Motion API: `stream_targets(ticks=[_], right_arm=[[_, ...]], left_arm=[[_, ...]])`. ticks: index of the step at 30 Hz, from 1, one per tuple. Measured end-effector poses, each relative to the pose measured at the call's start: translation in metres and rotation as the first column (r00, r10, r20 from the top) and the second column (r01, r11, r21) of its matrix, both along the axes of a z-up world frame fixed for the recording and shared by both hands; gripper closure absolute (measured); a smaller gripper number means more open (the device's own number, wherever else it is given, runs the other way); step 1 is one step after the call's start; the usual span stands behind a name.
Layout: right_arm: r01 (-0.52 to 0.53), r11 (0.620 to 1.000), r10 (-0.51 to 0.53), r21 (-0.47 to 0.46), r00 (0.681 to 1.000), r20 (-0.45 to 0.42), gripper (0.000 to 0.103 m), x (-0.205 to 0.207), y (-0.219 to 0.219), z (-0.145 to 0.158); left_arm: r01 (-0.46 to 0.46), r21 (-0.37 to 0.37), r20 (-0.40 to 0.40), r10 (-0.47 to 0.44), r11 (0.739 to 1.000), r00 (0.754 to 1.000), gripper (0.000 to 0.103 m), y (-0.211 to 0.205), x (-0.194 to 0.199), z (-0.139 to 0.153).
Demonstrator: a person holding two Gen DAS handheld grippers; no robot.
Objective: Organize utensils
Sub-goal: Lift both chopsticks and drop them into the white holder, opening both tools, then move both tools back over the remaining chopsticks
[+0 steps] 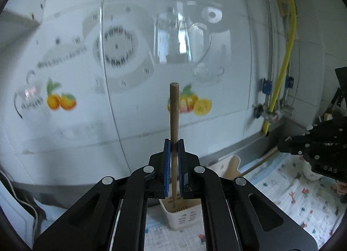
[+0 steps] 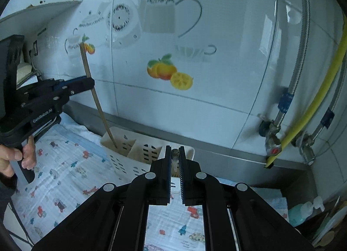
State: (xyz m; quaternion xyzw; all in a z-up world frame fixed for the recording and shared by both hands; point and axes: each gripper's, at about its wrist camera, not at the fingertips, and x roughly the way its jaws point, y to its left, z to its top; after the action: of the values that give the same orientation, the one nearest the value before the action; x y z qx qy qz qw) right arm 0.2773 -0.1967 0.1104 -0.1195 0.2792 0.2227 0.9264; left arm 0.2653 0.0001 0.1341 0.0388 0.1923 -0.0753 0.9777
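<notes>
My left gripper (image 1: 174, 142) is shut on a wooden chopstick (image 1: 174, 109) that stands upright. Its lower end reaches down to the white slotted utensil holder (image 1: 184, 218) below. In the right wrist view the left gripper (image 2: 91, 82) holds the chopstick (image 2: 97, 103) tilted, with the tip inside the left compartment of the holder (image 2: 121, 164). My right gripper (image 2: 175, 149) is shut on a thin utensil whose round end shows between the pads. From the left wrist view the right gripper (image 1: 282, 149) grips a wooden-handled utensil (image 1: 256, 164) that slants down to a pale head beside the holder.
A cloth with a small car print (image 2: 65, 175) covers the counter. Behind it rise a steel back edge and a tiled wall with fruit decals (image 2: 167, 70). A yellow hose (image 2: 314, 99) and pipes with valves hang at the right. A hand (image 2: 13, 157) grips the left gripper's handle.
</notes>
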Motion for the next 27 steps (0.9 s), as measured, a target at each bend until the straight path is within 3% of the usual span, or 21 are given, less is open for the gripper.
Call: stream_targets(ticks=[5,10,12,15,23,27], right_arm=[[0.009,1.000,-0.009,0.001,1.000,-0.018,0.096,0.006,0.001,-0.010],[0.019,1.000,-0.019,0.013,1.000,-0.011,0.095,0.004,-0.002,-0.010],[0.022,1.000,-0.022,0.014,1.000,0.001,0.086,0.000,-0.003,-0.007],[0.027,0.999,-0.028,0.023,0.999,0.021,0.082,-0.010,-0.008,-0.001],[0.004,0.998,-0.007,0.062,0.998,0.058,0.082,-0.061,-0.021,0.006],[-0.018,0.996,0.011,0.087,0.997,0.070,0.082,-0.096,-0.027,0.001]], left_arm=[[0.007,-0.007,-0.055,-0.007,1.000,0.998,0.097,0.003,0.010,-0.016],[0.010,0.005,-0.053,-0.010,1.000,0.999,0.095,0.001,0.005,-0.018],[0.014,-0.004,-0.049,-0.014,1.000,0.999,0.094,0.002,0.001,-0.015],[0.012,-0.009,-0.035,-0.012,1.000,0.999,0.086,0.003,-0.011,-0.008],[0.014,-0.007,-0.013,-0.014,1.000,1.000,0.071,0.007,-0.056,-0.002],[0.014,-0.019,-0.018,-0.014,1.000,1.000,0.069,0.010,-0.085,-0.006]])
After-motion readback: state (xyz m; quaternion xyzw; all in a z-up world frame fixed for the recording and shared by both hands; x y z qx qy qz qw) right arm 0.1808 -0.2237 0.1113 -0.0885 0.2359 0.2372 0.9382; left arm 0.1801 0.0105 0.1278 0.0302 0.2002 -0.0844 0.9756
